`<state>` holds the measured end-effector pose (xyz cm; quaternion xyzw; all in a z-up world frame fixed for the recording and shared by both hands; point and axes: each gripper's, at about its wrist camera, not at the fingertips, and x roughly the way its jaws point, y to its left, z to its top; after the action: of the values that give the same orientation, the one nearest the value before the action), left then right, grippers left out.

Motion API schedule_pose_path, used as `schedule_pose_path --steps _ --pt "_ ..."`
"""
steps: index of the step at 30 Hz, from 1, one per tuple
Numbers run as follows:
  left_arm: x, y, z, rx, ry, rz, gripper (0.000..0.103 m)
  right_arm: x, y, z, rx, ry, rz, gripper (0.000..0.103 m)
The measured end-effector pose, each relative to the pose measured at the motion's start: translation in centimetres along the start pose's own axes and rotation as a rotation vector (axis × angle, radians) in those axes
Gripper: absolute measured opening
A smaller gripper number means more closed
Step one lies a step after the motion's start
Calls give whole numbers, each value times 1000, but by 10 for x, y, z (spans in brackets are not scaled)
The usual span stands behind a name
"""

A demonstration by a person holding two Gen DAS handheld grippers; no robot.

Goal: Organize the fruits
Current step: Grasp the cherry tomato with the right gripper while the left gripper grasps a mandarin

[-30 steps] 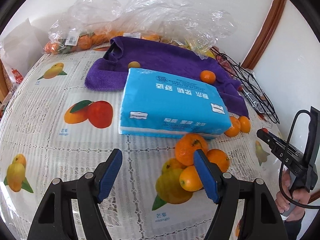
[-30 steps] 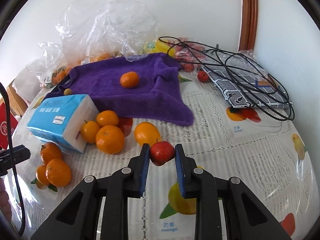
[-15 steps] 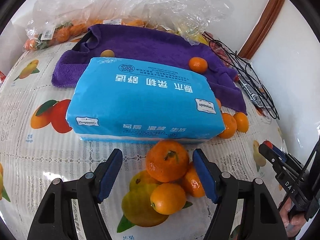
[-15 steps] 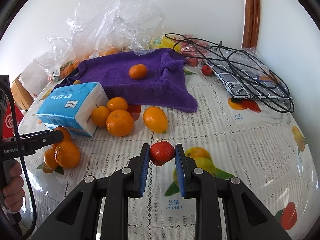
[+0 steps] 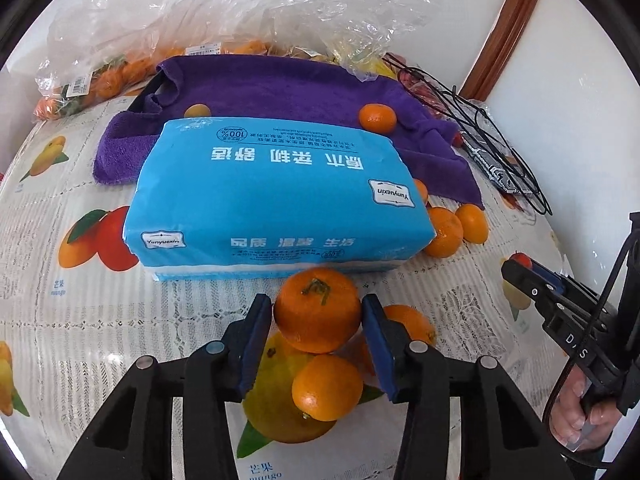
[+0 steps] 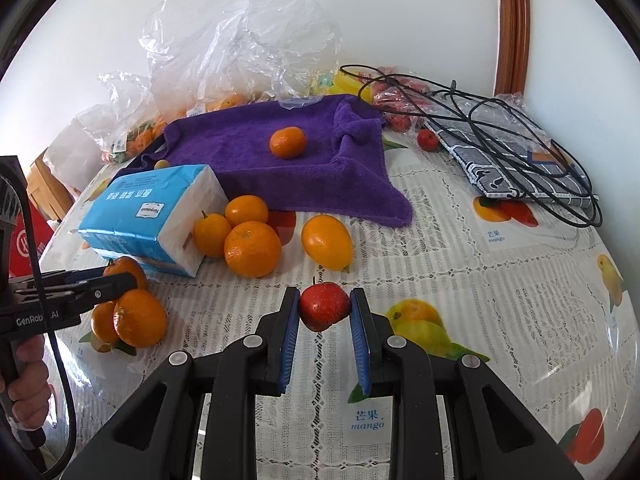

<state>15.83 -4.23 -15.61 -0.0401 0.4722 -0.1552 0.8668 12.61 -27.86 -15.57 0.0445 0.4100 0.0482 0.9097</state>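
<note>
- The left gripper (image 5: 318, 320) is closing its blue-padded jaws around a round orange mandarin with a green stem (image 5: 317, 316).
- A blue plastic-wrapped tissue pack (image 5: 276, 200) lies just behind it.
- A purple towel (image 5: 280, 88) holds another small orange mandarin (image 5: 377, 118).

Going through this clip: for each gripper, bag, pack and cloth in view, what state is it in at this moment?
left gripper: closing, pads against the big orange
right gripper: shut on the small red fruit, held off the table
tissue pack: sealed, lying flat
purple towel: spread out, one corner bunched
clear plastic bags: crumpled, open
black cable: loosely coiled
</note>
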Motion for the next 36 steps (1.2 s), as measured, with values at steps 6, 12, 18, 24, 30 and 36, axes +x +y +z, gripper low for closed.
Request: schedule_pose_path --steps 6,12,18,24,30,36 --pt "10 3 0 -31 9 -9 50 -1 5 1 -13 1 1 25" --pt "7 1 -1 -14 6 -13 43 0 7 1 -12 2 -2 25" --pt "-7 8 -1 -34 -21 -10 43 -3 10 4 -11 -5 -4 25" --pt "-22 17 0 -53 -51 0 43 -10 21 12 -26 -25 11 25" --pt "-41 26 3 -72 -86 14 43 -16 39 23 -55 -48 27 25" --pt "-54 37 8 -90 -124 25 43 -19 55 31 -71 -66 46 25"
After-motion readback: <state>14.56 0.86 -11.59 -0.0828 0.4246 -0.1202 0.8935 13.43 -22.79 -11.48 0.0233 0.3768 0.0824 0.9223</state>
